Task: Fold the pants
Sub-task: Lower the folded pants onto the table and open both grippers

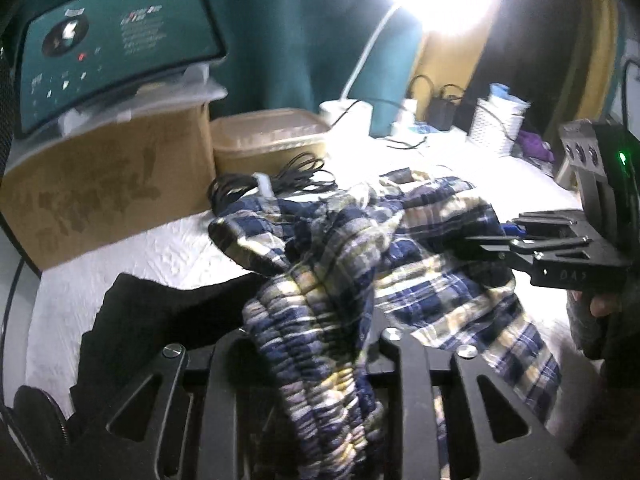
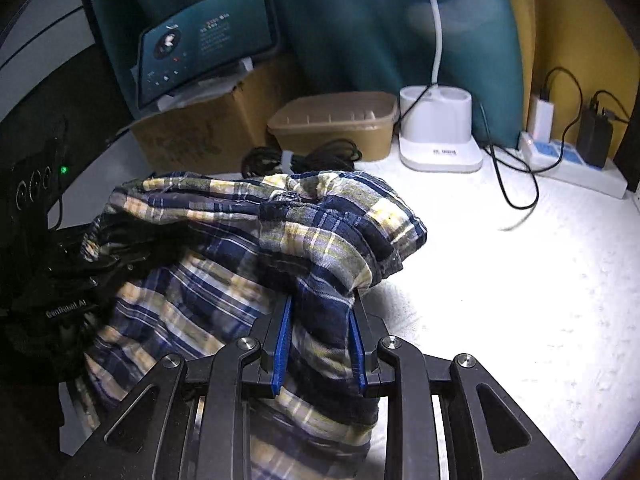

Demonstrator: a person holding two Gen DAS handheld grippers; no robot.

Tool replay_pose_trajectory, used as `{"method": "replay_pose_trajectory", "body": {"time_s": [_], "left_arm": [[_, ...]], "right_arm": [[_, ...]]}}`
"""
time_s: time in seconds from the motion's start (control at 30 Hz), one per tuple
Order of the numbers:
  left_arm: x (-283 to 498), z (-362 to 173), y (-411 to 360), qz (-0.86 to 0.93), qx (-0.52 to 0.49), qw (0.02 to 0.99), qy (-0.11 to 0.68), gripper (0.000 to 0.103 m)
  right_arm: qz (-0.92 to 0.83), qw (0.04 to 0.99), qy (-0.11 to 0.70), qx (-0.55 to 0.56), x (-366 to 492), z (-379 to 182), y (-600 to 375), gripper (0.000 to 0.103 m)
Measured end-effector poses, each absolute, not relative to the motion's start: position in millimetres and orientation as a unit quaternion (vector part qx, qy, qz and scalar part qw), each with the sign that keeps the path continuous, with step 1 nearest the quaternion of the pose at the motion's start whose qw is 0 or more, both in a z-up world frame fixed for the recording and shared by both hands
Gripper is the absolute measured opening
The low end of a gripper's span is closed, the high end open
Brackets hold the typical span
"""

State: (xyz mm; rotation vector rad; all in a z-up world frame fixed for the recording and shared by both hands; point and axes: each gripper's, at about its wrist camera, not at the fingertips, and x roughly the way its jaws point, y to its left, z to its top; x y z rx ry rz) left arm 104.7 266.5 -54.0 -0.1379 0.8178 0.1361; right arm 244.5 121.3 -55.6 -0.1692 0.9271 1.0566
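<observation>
Plaid pants (image 1: pixel 360 248) in navy, white and yellow lie bunched on the white table cover (image 2: pixel 520 300). Their gathered elastic waistband runs down between the fingers of my left gripper (image 1: pixel 316 332), which is shut on it; the cloth hides the fingertips. In the right wrist view the pants (image 2: pixel 280 232) are pinched between the blue pads (image 2: pixel 285 344) of my right gripper (image 2: pixel 320 300). The right gripper (image 1: pixel 468 240) reaches into the cloth from the right in the left wrist view, a hand behind it. The left gripper (image 2: pixel 92 248) shows dark at the left edge.
A cardboard box (image 1: pixel 100 200) with a lit tablet (image 1: pixel 112 48) on top stands at the back left, beside a tan plastic tub (image 1: pixel 268 140) and coiled black cable (image 1: pixel 272 184). A lamp base (image 2: pixel 440 132), power strip (image 2: pixel 572 164) and trailing cords sit at the back right. A black cloth (image 1: pixel 152 320) lies near left.
</observation>
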Motion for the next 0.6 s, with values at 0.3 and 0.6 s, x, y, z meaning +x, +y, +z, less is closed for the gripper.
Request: {"method": "replay_pose_trajectory", "body": {"time_s": [0.3,0.6], "left_arm": [[108.7,-64.5,294.8,0.119,-0.089,0.902,0.405,0.058],[100.6,-62.3,310.9,0.155,-0.081,0.898,0.403,0.066]], "right_arm": [[0.452,0.766,0.451,-0.073,263.8,-77.2,116.8,0.026],[0.414,0.789,0.448,-0.076,267.1,-83.2,102.9,0.054]]}}
